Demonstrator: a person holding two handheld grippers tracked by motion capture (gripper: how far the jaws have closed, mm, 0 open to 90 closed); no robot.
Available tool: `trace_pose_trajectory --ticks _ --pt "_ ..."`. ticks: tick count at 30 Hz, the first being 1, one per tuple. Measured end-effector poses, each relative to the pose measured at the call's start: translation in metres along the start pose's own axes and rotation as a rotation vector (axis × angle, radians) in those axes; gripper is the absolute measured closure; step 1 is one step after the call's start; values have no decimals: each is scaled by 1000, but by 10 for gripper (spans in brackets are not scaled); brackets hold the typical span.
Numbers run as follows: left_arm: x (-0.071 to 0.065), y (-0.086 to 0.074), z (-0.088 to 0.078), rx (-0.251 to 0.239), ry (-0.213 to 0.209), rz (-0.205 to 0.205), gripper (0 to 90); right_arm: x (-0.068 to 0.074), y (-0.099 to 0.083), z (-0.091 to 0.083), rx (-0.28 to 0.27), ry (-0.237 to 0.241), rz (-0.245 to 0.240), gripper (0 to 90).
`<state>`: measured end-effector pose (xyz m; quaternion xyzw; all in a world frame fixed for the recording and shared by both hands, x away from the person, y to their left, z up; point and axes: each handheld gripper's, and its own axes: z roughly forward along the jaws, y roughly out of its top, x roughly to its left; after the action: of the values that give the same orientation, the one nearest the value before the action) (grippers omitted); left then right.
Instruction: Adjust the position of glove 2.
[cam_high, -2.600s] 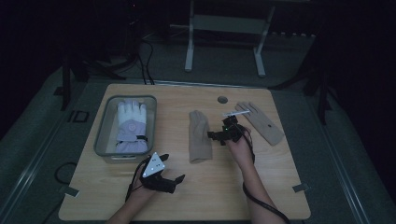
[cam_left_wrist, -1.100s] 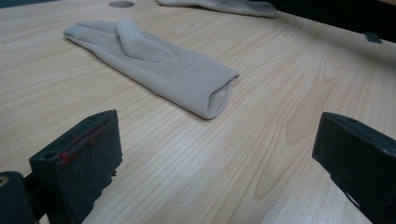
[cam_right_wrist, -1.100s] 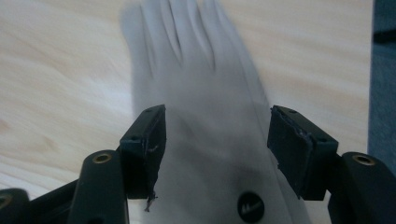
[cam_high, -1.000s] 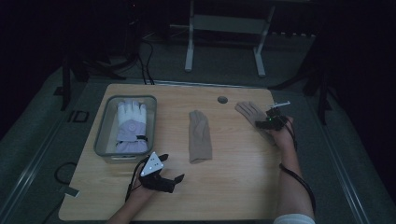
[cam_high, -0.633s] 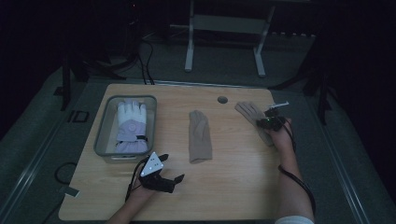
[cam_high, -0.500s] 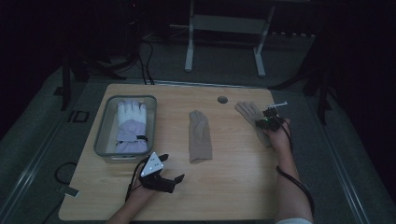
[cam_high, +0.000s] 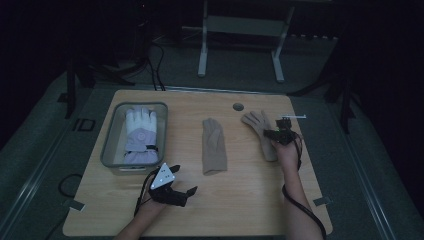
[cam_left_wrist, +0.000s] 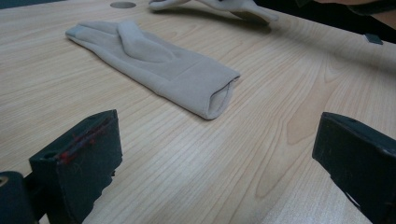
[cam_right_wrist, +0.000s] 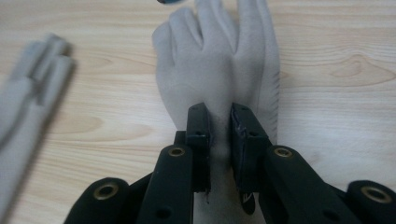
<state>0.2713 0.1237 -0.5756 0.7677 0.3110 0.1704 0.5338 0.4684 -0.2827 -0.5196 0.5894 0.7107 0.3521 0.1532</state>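
The grey glove (cam_right_wrist: 219, 74) looks soft, light and floppy, so the right gripper (cam_right_wrist: 219, 140) pinches a fold near its cuff, while the left gripper (cam_high: 172, 190) rests wide open, holding nothing

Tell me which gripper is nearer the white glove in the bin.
Left. The left gripper rests on the table just in front of the bin holding the white glove. The right gripper is across the table, shut on the grey glove at the right side.
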Motion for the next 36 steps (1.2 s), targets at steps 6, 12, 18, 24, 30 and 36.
trace_pose_trajectory --ticks 6,12,18,24,30,36 --pt "-1 0 0 5 4 13 17 17 -2 -26 -89 -12 47 790" --pt "-1 0 1 7 0 15 17 26 -11 -36 -113 -89 105 789" --pt "-2 0 1 7 -2 22 16 34 -32 -23 -65 -107 141 772" --pt "-2 0 1 10 -5 25 16 37 -50 -1 4 -90 104 620" --pt "-2 0 1 9 -5 27 17 40 -55 -4 18 -50 83 551" --pt "-2 0 1 8 -5 27 16 47 -65 -7 20 22 -31 527"
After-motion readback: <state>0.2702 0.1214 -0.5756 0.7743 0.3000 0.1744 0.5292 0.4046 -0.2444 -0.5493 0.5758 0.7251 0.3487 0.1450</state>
